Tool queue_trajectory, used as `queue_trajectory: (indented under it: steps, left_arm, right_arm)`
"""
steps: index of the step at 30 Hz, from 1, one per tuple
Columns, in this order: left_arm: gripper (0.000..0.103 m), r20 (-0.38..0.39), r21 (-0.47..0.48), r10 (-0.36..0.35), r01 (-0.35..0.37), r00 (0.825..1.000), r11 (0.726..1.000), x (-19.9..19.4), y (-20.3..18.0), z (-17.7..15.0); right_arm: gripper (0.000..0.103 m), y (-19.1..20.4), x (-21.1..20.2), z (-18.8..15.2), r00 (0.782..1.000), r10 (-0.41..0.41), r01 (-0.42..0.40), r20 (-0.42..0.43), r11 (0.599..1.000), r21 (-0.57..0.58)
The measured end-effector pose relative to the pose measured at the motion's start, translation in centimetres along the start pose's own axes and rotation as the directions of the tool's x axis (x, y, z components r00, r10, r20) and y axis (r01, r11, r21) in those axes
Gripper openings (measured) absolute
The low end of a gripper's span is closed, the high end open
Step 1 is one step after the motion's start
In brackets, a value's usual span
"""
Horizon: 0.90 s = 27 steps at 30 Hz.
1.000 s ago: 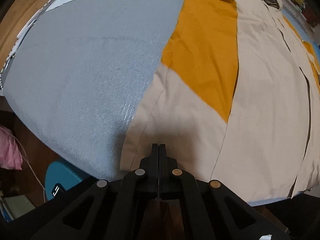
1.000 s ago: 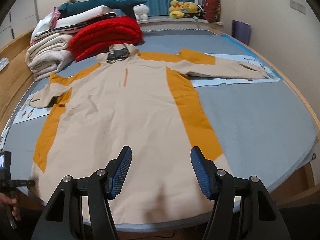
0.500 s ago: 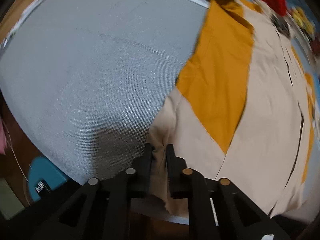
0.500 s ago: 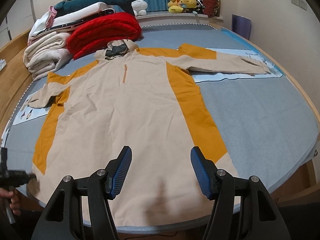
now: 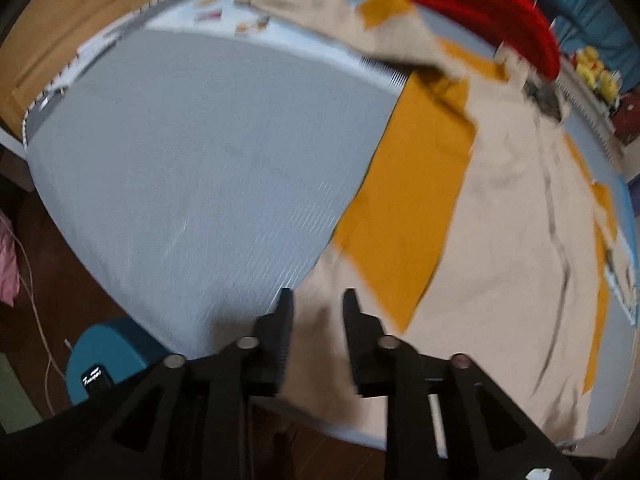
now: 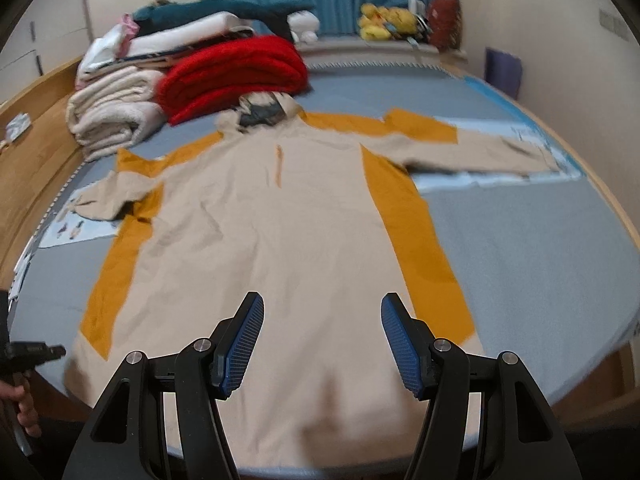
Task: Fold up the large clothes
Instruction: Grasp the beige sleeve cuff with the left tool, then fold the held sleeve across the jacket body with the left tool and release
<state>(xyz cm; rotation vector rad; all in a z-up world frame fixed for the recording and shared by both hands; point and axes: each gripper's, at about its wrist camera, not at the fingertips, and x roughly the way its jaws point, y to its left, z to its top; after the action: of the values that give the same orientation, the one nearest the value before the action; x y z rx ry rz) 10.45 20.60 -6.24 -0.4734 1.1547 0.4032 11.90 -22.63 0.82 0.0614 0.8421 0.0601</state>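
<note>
A long beige hooded garment (image 6: 280,240) with orange side panels lies flat on the grey bed, sleeves spread out. It also shows in the left wrist view (image 5: 500,220). My left gripper (image 5: 317,300) is open, its fingers on either side of the hem's left corner, with beige cloth showing between them. My right gripper (image 6: 322,312) is open and empty, above the middle of the hem. The left gripper also shows at the left edge of the right wrist view (image 6: 36,350).
A red blanket (image 6: 232,72) and folded white and teal bedding (image 6: 116,116) are stacked at the head of the bed. Plush toys (image 6: 384,20) sit by the blue curtain. A teal stool (image 5: 108,356) stands on the floor beside the grey bed (image 5: 180,160).
My left gripper has gone from shut to open and now straddles the hem corner. The right gripper has moved slightly forward and stays open.
</note>
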Motion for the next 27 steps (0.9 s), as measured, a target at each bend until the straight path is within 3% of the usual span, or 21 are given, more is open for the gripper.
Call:
queue_trajectory:
  steps: [4, 8, 16, 20, 23, 27]
  left_arm:
    - [0.035, 0.09, -0.007, -0.028, 0.029, 0.996, 1.0, -1.9, -1.8, 1.6]
    - [0.036, 0.152, -0.014, -0.078, 0.082, 0.985, 0.997, -3.4, -4.0, 2.7]
    - [0.036, 0.232, 0.125, -0.179, 0.153, 0.956, 0.98, -5.4, -9.3, 6.9]
    - [0.036, 0.235, 0.206, -0.203, 0.156, 0.951, 0.966, -3.7, -10.6, 11.7]
    - [0.033, 0.289, 0.309, -0.185, 0.092, 0.939, 0.947, -1.1, -10.8, 14.8]
    - [0.026, 0.243, 0.378, -0.221, 0.117, 0.945, 0.918, 3.8, -9.9, 18.4]
  right_arm:
    - [0.062, 2.2, -0.6, 2.9, 0.996, 0.029, -0.022, 0.085, 0.997, -0.072]
    - [0.062, 3.9, 0.0, 6.7, 0.991, 0.051, -0.039, 0.122, 0.994, -0.103]
    - [0.062, 6.5, 2.6, 16.1, 0.972, 0.119, -0.098, 0.203, 0.989, -0.108]
    - [0.062, 6.5, 4.4, 17.5, 0.96, 0.144, -0.118, 0.238, 0.986, -0.121]
    - [0.06, 5.4, 6.5, 17.6, 0.974, 0.127, -0.119, 0.188, 0.991, -0.053]
    - [0.056, 4.0, 8.0, 18.3, 0.974, 0.108, -0.109, 0.199, 0.994, -0.005]
